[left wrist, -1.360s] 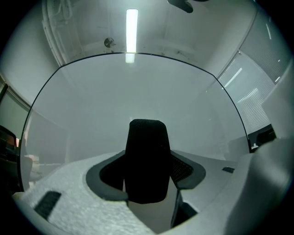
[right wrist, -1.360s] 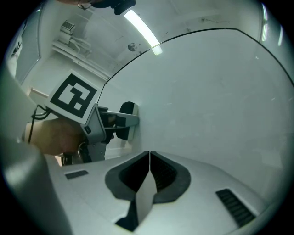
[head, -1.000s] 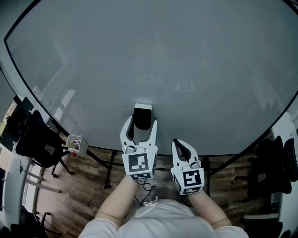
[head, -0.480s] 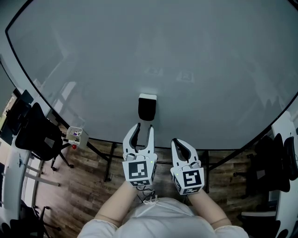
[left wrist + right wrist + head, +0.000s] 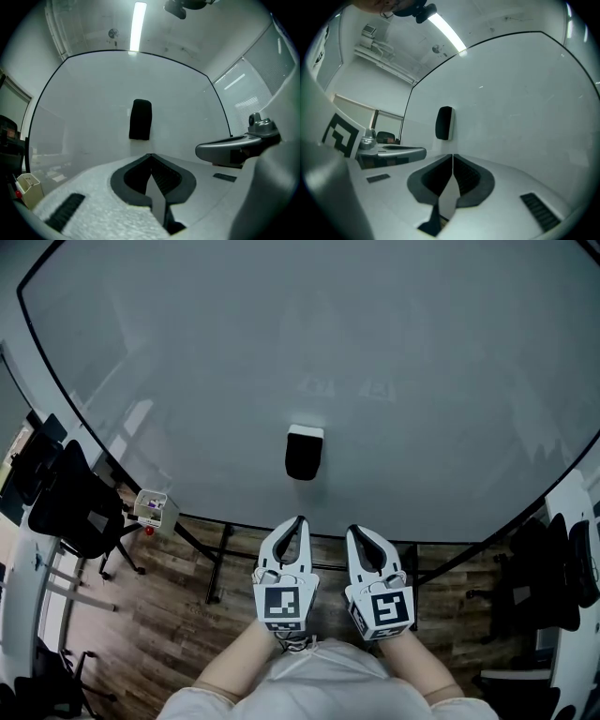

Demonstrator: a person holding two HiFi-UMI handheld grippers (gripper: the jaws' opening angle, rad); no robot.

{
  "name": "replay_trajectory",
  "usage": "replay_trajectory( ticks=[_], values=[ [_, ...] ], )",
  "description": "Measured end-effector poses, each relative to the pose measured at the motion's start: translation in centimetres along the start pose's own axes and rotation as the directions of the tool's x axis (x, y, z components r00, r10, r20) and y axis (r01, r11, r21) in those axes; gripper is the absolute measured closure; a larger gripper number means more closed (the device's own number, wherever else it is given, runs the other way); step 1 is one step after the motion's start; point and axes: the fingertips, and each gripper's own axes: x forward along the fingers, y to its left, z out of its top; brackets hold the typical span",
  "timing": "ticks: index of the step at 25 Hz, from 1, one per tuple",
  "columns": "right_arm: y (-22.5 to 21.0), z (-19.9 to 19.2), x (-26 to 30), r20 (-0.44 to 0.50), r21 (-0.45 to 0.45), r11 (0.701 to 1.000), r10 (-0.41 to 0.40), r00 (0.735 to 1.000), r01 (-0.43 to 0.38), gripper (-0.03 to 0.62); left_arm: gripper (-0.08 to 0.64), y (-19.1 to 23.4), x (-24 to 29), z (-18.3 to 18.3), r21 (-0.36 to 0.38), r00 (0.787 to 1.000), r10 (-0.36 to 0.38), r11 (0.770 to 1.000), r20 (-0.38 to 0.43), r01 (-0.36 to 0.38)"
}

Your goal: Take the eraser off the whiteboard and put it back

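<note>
- Nearest you, your left gripper (image 5: 299,520) and right gripper (image 5: 352,531) sit side by side, both pointing toward 12 o'clock. Each has its fingers pressed together with nothing between them.
- Each gripper carries a cube with a black-and-white square marker. It is a pattern, not words.
- Beneath them is a wood-plank floor (image 5: 169,615), and the dark stand legs (image 5: 217,568) cross it at 10 o'clock.
- At 9 o'clock stands a black office chair (image 5: 70,512). A small pale box (image 5: 154,509) sits just beside it, near the board's lower edge, and its print is too small to read.
- More dark chairs (image 5: 562,568) stand at 3 o'clock.
- The whiteboard (image 5: 394,343) fills the view ahead, pale grey with a thin dark rim.
- The eraser (image 5: 305,453) sits on the whiteboard at 12 o'clock from your left gripper. It is apart from both grippers, with only bare board between.
- The eraser is an upright, rounded block with a black face and a white edge along its top.
</note>
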Motion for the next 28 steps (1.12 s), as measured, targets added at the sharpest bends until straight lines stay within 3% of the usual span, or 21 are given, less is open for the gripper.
replay_trajectory(
  ticks=[11,17,20,28],
  values=[
    [0.7,0.8,-0.1,0.027,-0.072,0.997,0.02,0.999,-0.018,0.566,0.545,-2.0,-0.1,1.0,0.044,0.996,-0.076,0.996,0.034,0.075],
    [0.7,1.2,0.2,0.029,-0.059,0.998,0.024,0.999,-0.023,0.566,0.545,-1.9,0.1,1.6,0.041,0.996,-0.073,0.997,0.047,0.071],
    [0.7,0.9,0.5,0.026,-0.053,0.998,0.023,0.999,-0.021,0.566,0.545,-1.7,0.1,2.0,0.004,0.997,-0.06,0.998,0.049,0.06],
    [0.8,1.1,0.7,0.024,-0.015,1.0,0.021,0.999,-0.021,0.566,0.545,-0.9,0.0,1.3,0.035,0.998,-0.06,0.998,0.027,0.059]
  ],
)
